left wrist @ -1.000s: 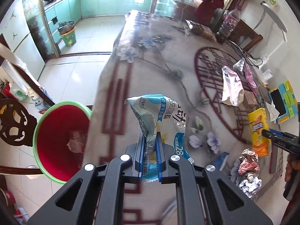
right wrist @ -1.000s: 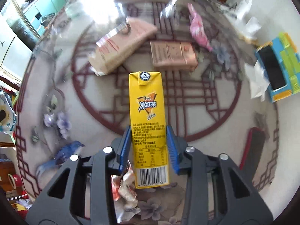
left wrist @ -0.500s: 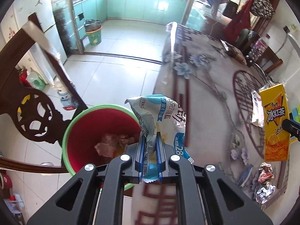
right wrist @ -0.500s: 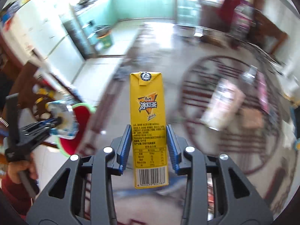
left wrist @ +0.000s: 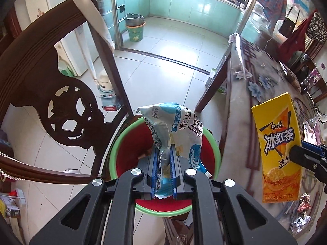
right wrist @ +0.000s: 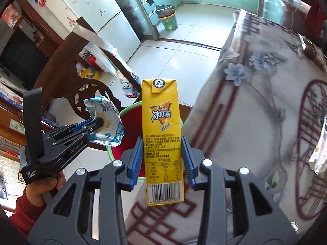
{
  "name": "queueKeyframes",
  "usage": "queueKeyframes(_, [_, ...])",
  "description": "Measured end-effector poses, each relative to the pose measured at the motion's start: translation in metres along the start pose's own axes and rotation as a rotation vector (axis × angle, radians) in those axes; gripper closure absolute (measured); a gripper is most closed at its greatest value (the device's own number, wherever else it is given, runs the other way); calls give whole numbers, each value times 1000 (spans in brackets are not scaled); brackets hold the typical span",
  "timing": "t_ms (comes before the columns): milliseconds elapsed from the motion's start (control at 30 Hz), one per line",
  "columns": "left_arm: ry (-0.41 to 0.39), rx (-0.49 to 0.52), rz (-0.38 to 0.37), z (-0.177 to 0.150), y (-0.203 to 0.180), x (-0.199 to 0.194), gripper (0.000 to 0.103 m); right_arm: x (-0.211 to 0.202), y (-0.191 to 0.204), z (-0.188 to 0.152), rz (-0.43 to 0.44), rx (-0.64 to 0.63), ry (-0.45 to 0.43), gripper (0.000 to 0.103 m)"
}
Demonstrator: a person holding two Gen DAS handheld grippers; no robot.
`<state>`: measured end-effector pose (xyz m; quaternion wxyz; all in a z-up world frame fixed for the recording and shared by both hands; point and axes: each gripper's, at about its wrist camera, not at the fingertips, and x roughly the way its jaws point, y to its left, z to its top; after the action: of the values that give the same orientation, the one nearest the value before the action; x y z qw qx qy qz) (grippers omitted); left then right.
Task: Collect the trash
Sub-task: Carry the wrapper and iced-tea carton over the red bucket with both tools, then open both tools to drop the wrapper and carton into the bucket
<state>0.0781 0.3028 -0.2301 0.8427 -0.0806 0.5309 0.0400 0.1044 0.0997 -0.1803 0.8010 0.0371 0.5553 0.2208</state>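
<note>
My left gripper (left wrist: 164,159) is shut on a crumpled blue and silver snack wrapper (left wrist: 173,126) and hangs right over the red bin with a green rim (left wrist: 114,153) on the floor. From the right wrist view the same wrapper (right wrist: 104,120) and left gripper (right wrist: 96,123) sit at the left, beside the bin (right wrist: 124,112). My right gripper (right wrist: 161,153) is shut on a yellow iced tea carton (right wrist: 161,130), upright above the table's edge next to the bin. That carton (left wrist: 278,149) shows at the right of the left wrist view.
A dark carved wooden chair (left wrist: 51,94) stands close to the left of the bin. The table with a flowered cloth (right wrist: 255,106) fills the right; crumpled foil and wrappers (left wrist: 302,214) lie on it. A second lined bin (left wrist: 134,30) stands far off in the kitchen.
Both grippers have swung left from over the table to the bin, each keeping its load. The left now hangs over the bin's mouth; the carton has left the table's middle for its edge.
</note>
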Motion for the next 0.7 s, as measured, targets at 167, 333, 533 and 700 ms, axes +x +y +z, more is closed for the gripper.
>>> queueKeyframes(167, [12, -37, 17, 3, 7, 6, 56, -1, 6, 3, -9, 1, -31, 46])
queueKeyframes(333, [-4, -28, 3, 3, 2, 1, 53, -17, 2, 0, -13, 7, -56, 46])
queueKeyframes(533, [-14, -1, -24, 4, -12, -6, 53, -40, -13, -17, -48, 37, -77, 46])
queueKeyframes(700, [-18, 40, -49, 3, -33, -11, 53, -66, -37, -45, -102, 86, -99, 46])
